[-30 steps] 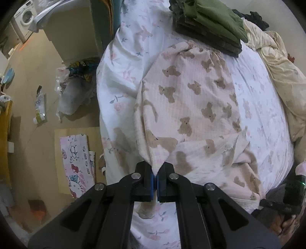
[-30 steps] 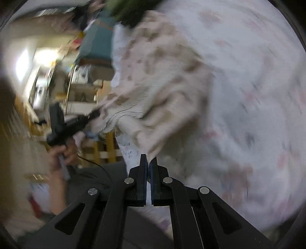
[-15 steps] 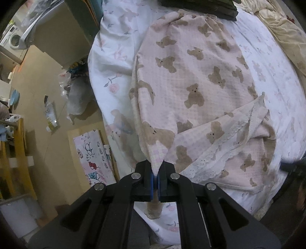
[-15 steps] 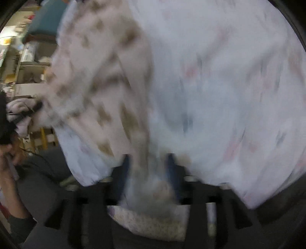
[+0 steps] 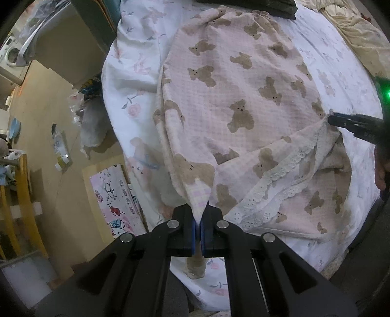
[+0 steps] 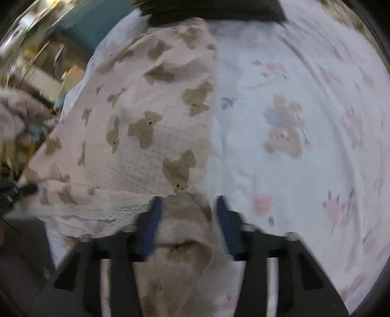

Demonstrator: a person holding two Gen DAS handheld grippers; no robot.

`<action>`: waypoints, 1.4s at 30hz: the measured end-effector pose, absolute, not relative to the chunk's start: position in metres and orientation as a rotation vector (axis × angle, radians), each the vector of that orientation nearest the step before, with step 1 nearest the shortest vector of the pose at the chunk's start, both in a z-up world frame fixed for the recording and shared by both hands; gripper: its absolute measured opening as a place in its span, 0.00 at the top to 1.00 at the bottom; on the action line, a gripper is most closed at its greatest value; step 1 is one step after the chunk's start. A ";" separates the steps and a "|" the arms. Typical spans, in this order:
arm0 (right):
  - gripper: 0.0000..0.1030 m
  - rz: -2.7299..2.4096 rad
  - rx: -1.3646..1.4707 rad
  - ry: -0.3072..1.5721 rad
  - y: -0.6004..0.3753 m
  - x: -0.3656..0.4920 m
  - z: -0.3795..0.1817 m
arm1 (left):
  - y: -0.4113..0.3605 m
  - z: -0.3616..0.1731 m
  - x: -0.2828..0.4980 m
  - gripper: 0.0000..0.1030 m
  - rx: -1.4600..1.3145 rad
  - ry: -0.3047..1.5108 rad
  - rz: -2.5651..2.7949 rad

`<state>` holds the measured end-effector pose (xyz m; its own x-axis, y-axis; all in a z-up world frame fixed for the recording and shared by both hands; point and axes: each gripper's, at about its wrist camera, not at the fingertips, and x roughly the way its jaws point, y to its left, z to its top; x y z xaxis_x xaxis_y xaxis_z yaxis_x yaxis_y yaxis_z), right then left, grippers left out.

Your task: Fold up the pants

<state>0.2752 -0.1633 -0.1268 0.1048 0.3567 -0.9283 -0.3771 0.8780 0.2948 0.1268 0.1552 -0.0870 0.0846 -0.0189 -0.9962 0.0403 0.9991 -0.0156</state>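
Note:
The pink pants with brown bears [image 5: 243, 97] lie on the white floral bed sheet [image 5: 131, 73], with the lace-trimmed hems [image 5: 275, 180] folded up over the legs. My left gripper [image 5: 199, 219] is shut on a corner of the pants near the bed's left edge. My right gripper [image 6: 187, 217] is open, its jaws on either side of a bunched fold of the pants [image 6: 185, 219] at the right edge of the fold. The right gripper also shows in the left wrist view [image 5: 341, 122], its tip at the pants' right edge.
A stack of dark green folded clothes [image 5: 248, 6] lies at the far end of the pants. A cream blanket [image 5: 360, 36] is heaped at the far right. Left of the bed are the floor, a cartoon-print box [image 5: 114, 200], bags and a wooden chair [image 5: 17, 195].
My right gripper has opened and moved onto the pants' right edge, with cloth between its jaws. My left gripper has stayed shut on its corner and carried it forward.

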 end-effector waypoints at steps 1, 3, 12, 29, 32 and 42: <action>0.97 0.555 -0.018 1.341 -0.165 0.272 -0.123 | 0.157 -0.087 0.127 0.99 0.009 1.485 -0.040; 0.98 0.608 -0.054 1.248 -0.171 0.255 -0.101 | 0.158 -0.086 0.127 0.99 -0.004 1.484 -0.039; 0.98 0.803 -0.142 1.232 -0.194 0.136 -0.036 | 0.163 -0.079 0.125 0.99 -0.027 1.472 -0.032; 0.22 0.521 0.459 1.576 -0.230 0.112 -0.126 | 0.184 -0.092 0.107 0.98 -0.036 1.516 -0.006; 0.24 0.426 0.688 1.595 -0.230 0.103 -0.160 | 0.182 -0.092 0.107 0.98 -0.026 1.516 -0.006; 0.97 0.507 0.694 1.486 -0.200 0.093 -0.140 | 0.180 -0.084 0.103 0.99 -0.098 1.531 -0.045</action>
<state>0.0934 -0.1999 -0.1397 0.0420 0.6928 -0.7199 0.1089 0.7131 0.6926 0.1029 0.1800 -0.0839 0.0399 -0.0910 -0.9950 -0.0319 0.9952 -0.0923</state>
